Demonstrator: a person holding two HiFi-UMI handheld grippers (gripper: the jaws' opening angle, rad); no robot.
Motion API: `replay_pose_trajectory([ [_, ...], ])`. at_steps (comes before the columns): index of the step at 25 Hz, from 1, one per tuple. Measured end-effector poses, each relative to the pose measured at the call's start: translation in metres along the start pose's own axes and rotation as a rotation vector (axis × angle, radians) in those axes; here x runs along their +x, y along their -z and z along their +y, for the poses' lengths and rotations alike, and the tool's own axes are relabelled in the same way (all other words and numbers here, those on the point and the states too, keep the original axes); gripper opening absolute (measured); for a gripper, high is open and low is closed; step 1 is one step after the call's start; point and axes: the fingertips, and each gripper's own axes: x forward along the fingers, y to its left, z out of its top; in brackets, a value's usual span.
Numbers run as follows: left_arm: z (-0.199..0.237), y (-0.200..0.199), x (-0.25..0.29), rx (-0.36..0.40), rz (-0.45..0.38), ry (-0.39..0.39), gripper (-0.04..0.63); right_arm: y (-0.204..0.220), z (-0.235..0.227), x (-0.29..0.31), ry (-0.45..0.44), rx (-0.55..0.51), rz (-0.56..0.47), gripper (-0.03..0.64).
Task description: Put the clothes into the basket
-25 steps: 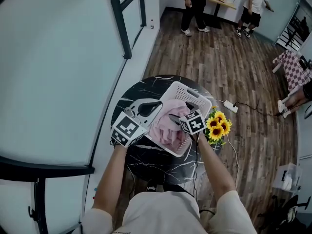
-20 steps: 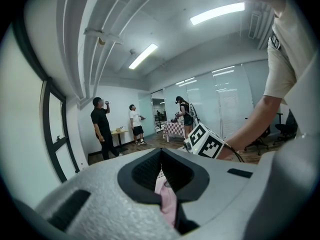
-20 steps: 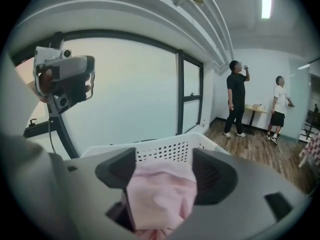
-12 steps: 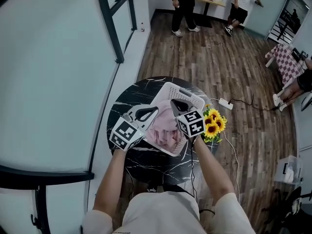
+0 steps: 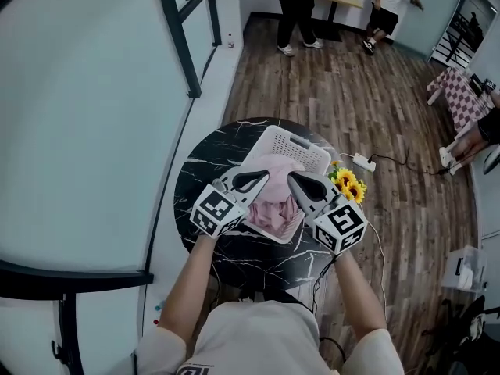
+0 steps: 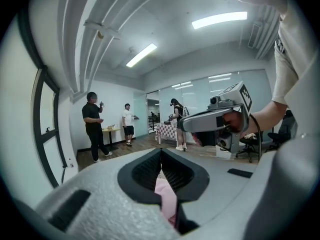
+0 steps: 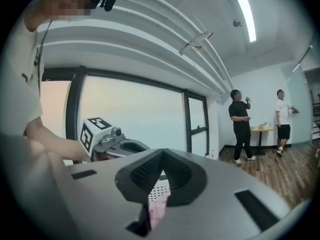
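Left claw [image 5: 256, 180] and right claw [image 5: 297, 180], both shut and empty, hover tip to tip at frame centre. The pink clothes [image 5: 273, 198] lie directly beneath, heaped inside the white basket [image 5: 305, 141], equally near both. Sunflowers [image 5: 349, 184] crowd the basket's right edge, and bare desk [image 5: 205, 162] lies left.

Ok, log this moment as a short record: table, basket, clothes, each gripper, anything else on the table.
table: round, black marble top
basket: white, perforated, standing on the table
clothes: pink, lying inside the basket
left gripper: jaws together, holding nothing, tips over the clothes
right gripper: jaws together, holding nothing, tips over the clothes
sunflowers: on the table at the basket's right side
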Motion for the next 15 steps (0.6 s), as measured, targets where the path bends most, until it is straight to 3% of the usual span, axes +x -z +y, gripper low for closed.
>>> replay_pose_trajectory([
  [11,-0.032,0.002,-0.010,-0.017,-0.008,0.022,0.015,0.034,0.009,-0.029,0.046,0.101,0.030,0.018],
  [15,-0.033,0.000,-0.008,-0.055,-0.026,0.035,0.015,0.034,0.003,-0.033,0.067,0.060,0.051,0.018],
])
